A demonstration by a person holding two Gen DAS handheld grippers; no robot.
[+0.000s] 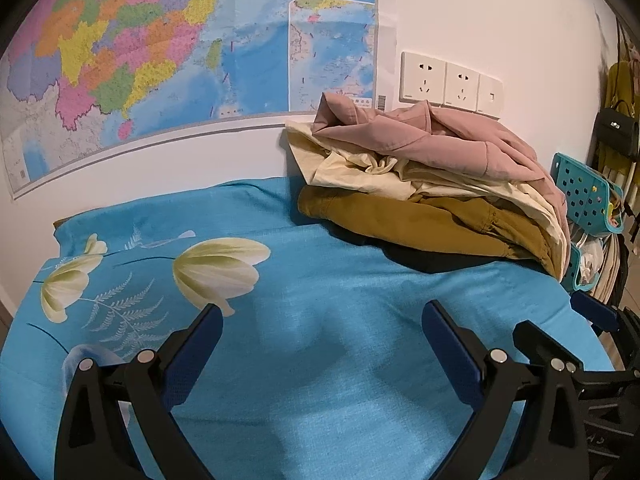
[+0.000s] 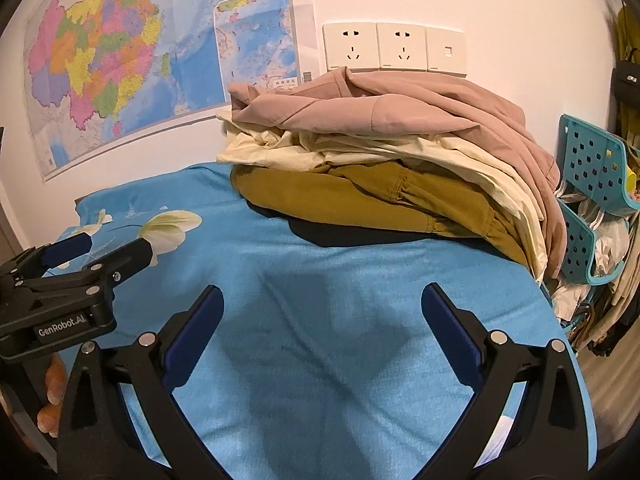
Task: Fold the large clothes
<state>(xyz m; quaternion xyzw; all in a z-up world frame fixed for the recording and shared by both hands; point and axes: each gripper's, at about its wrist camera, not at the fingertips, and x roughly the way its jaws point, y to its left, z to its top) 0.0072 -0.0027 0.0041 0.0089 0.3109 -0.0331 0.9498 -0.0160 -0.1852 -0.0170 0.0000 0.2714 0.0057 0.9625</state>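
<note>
Ahead of both wide-open, empty grippers, a pile of clothes point(image 2: 400, 152) sits at the far right of the blue bedspread point(image 2: 340, 320), well apart from the right gripper point(image 2: 322, 312) and the left gripper point(image 1: 322, 326). Only the right view shows fingers point(image 2: 54, 380) holding the left gripper's handle.

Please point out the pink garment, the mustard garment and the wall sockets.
pink garment point(image 2: 420, 108), right wrist view, its upper surface.
mustard garment point(image 2: 340, 200), right wrist view, its front fold.
wall sockets point(image 1: 424, 78), left wrist view, leftmost plate.
</note>
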